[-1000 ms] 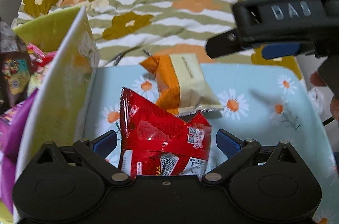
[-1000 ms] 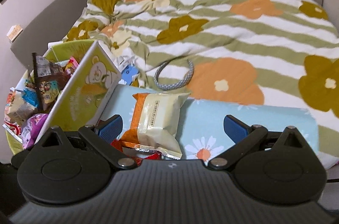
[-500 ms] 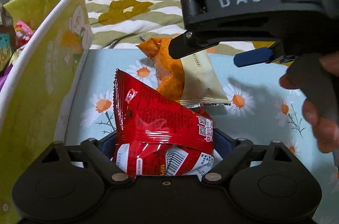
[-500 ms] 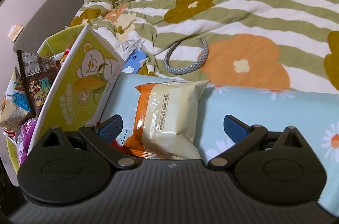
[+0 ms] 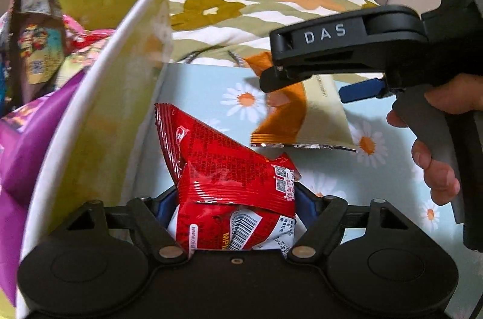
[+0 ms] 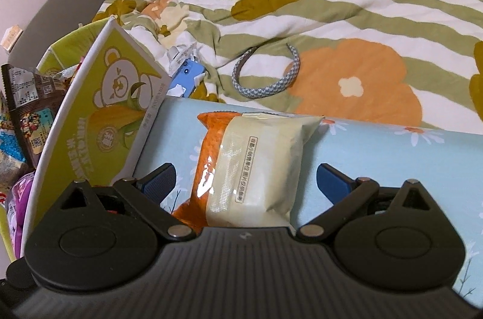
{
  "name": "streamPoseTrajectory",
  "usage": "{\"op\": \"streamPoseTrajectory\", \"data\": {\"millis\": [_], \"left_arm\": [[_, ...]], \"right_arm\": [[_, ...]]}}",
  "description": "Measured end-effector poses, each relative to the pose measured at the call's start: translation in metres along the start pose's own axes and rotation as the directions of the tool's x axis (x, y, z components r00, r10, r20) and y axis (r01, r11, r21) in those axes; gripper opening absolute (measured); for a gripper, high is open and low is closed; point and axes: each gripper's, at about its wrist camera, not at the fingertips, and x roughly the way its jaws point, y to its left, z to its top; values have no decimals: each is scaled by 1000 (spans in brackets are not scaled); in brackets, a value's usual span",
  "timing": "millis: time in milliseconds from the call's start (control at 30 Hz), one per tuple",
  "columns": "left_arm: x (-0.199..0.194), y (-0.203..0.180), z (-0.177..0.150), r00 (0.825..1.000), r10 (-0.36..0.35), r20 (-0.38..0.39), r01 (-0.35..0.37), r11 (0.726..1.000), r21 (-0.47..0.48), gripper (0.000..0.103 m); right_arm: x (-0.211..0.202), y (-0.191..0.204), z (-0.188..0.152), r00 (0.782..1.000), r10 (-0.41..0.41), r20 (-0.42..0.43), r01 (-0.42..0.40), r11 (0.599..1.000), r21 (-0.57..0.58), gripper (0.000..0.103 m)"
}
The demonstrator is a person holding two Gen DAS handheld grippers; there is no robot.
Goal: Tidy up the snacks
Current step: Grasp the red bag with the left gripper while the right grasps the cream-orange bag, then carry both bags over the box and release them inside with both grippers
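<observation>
My left gripper [image 5: 235, 198] is shut on a red snack packet [image 5: 223, 165] and holds it just above the daisy-print light-blue surface [image 5: 199, 89], beside the green box [image 5: 99, 113]. My right gripper [image 6: 246, 178] is open, its blue pads either side of an orange-and-cream snack packet [image 6: 253, 165] that lies on the blue surface [image 6: 377, 150]. That packet also shows in the left wrist view [image 5: 305, 116], under the right gripper's body. The green bear-print box [image 6: 99, 119] at the left holds several snack packets [image 5: 33, 53].
A flowered green-striped blanket [image 6: 302, 2] covers the bed beyond the blue surface. A woven grey headband [image 6: 265, 77] and a small blue item [image 6: 188, 74] lie on it. The box's open flap [image 5: 120, 71] stands upright at the blue surface's left edge.
My left gripper has shut on the red packet and lifted it a little toward the box. My right gripper has moved forward and down, and now straddles the orange-and-cream packet.
</observation>
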Motion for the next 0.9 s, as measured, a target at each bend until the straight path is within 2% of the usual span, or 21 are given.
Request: {"op": "streamPoseTrajectory", "data": {"millis": [233,267,300,467,733,900], "left_arm": [[-1,-1,0,1000,12,8,-12,1000,1,79],[-1,-1,0,1000,13,9,-13,1000,-1,79],[-1,0,0,1000,14,10,-14,1000,-3,79],[-11,-2,-3,1000,18,23,-18,1000,-10,79],[-41,-11,-4,997,12,75,-12,1000,-1,79],[-72,-17,-5,991,6,130,-7,1000,6,79]], "right_arm": [[8,6,-1,999,-33,-14,33,999,-14,102],[10,7,-2,999,-39,-19,39,999,-21,91],[11,7,-3,999,-43,-21,42,999,-27,87],[4,3,-5,999,-39,-12,38,999,-24,79],[-33,-2,-8,998,-35,43,36,999,-17,77],[-72,5,-9,994,-26,103,30,999,-28,77]]}}
